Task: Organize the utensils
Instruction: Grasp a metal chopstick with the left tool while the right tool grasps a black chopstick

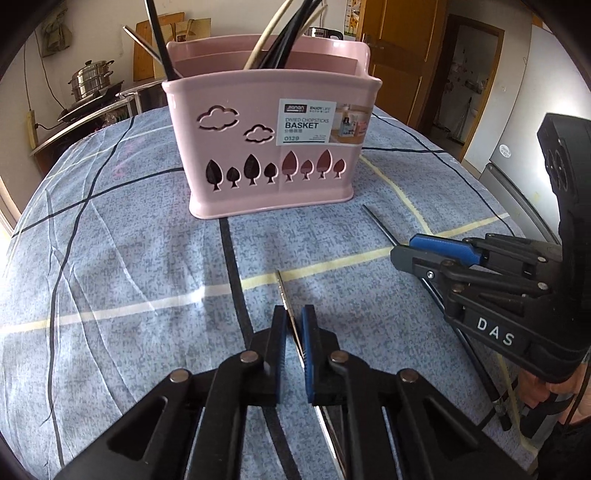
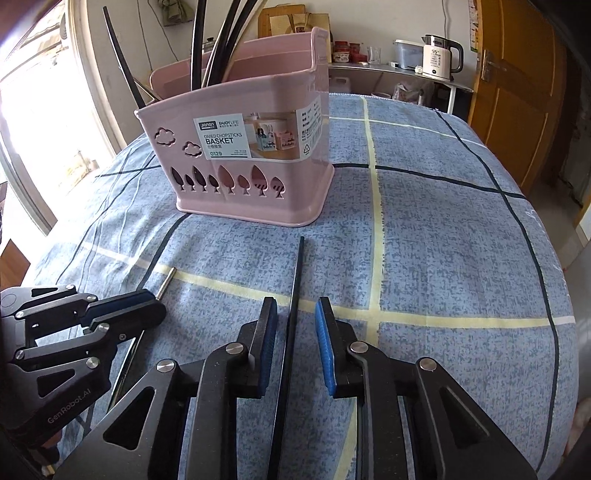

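A pink chopsticks basket (image 1: 266, 147) (image 2: 251, 162) stands on the table with several black and cream chopsticks (image 1: 288, 33) upright in it. In the left wrist view my left gripper (image 1: 294, 314) sits low over the cloth, its blue pads shut on a thin silver chopstick (image 1: 282, 291) that points toward the basket. My right gripper (image 2: 295, 306) straddles a black chopstick (image 2: 297, 273) lying on the cloth. A gap shows on each side of the chopstick, so the right gripper is open. The two grippers are side by side, left gripper (image 2: 147, 306) and right gripper (image 1: 406, 251).
A blue checked cloth (image 1: 110, 258) covers the table. More black and cream chopsticks (image 1: 476, 354) lie under the right gripper's body. A steel steamer pot (image 1: 90, 79) is back left, a white kettle (image 2: 441, 59) on a shelf behind, and a wooden door (image 2: 517, 92) to the right.
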